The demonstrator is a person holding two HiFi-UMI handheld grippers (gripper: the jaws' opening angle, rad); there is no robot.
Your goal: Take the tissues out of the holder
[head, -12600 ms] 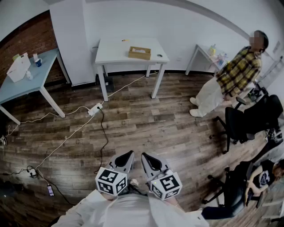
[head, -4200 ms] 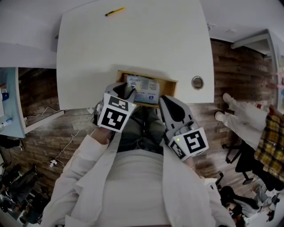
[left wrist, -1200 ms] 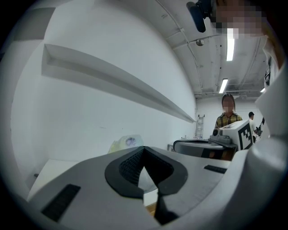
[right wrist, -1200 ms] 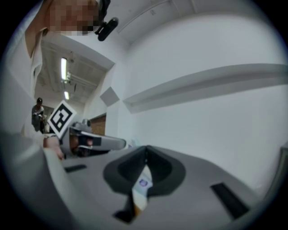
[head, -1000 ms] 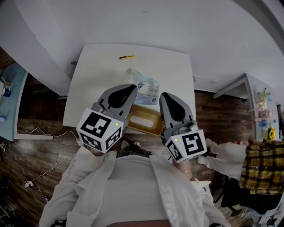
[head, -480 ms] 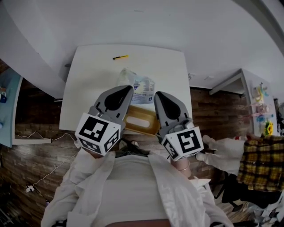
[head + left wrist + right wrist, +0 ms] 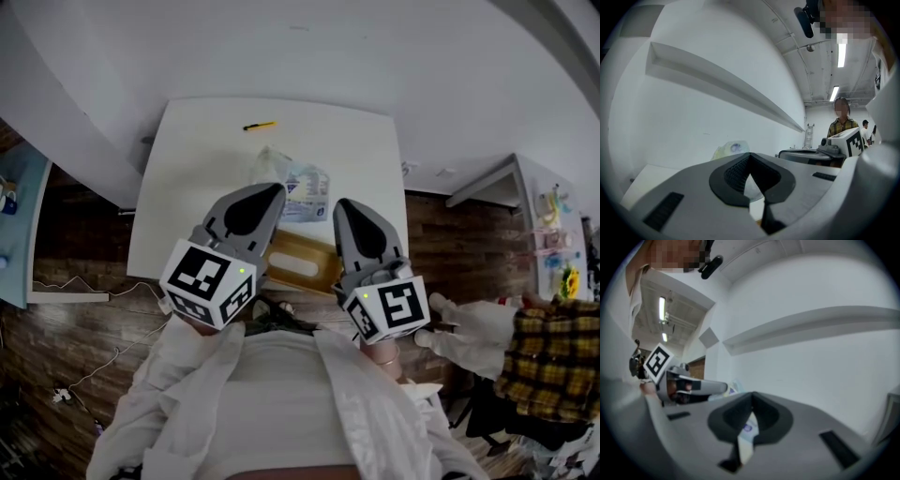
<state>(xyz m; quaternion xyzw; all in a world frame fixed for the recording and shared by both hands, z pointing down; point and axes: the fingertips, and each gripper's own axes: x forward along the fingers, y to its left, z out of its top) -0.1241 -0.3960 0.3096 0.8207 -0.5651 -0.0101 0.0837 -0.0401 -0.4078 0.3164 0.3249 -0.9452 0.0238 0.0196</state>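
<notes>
We are holding left gripper (image 7: 267, 194) and right gripper (image 7: 348, 208) closed, empty; wooden holder (image 7: 298, 262) between; tissue pack (image 7: 298, 183) beyond; pen (image 7: 260, 126) showing in head view only.

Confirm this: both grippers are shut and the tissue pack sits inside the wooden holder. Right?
No. The tissue pack lies on the table beyond the wooden holder, not inside it; the head view shows this. The left gripper and right gripper are both shut.
</notes>
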